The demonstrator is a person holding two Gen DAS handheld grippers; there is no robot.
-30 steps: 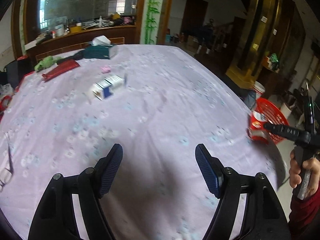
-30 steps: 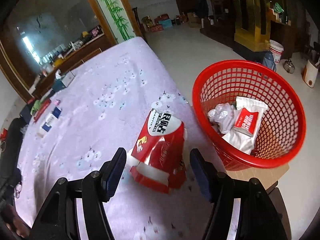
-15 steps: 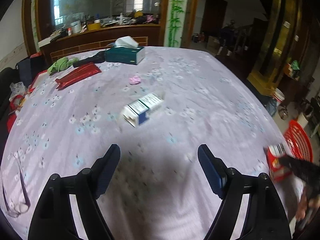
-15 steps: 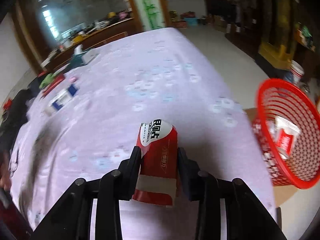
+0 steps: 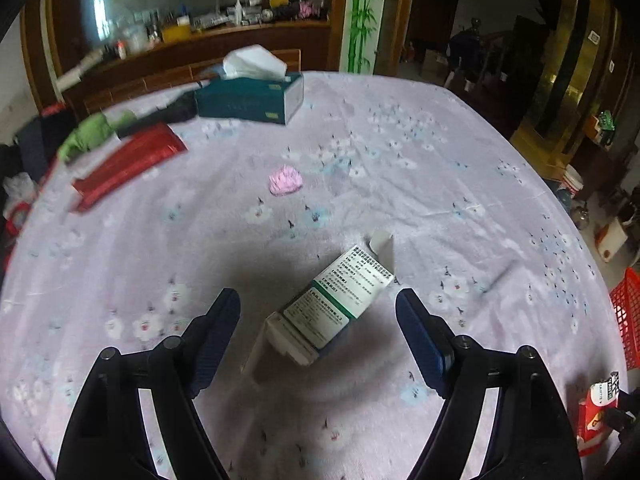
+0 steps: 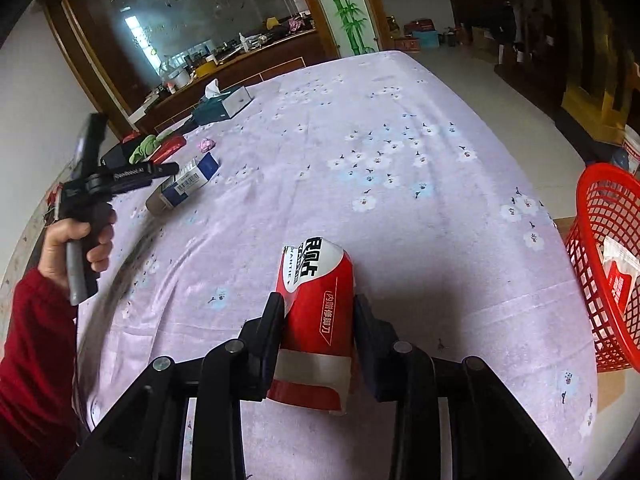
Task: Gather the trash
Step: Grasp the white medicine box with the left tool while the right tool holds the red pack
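My right gripper (image 6: 318,308) is shut on a red and white packet (image 6: 316,316), held just above the lilac tablecloth (image 6: 400,200); the packet (image 5: 598,412) also shows at the left wrist view's lower right. A red mesh basket (image 6: 600,264) with wrappers inside stands off the table's right edge. My left gripper (image 5: 318,304) is open, its fingers either side of a white, green and blue carton (image 5: 332,308) lying with both end flaps open. From the right wrist view, the left gripper (image 6: 160,170) hovers over that carton (image 6: 186,182).
A crumpled pink wrapper (image 5: 285,181), a long red pouch (image 5: 128,164), a green cloth (image 5: 90,136) and a teal tissue box (image 5: 250,98) lie farther back. A person's hand (image 6: 76,240) in a red sleeve holds the left gripper. A sideboard stands behind the table.
My left gripper has travelled across the table to the carton, which now lies between its open fingers. My right gripper closed on the red packet and holds it.
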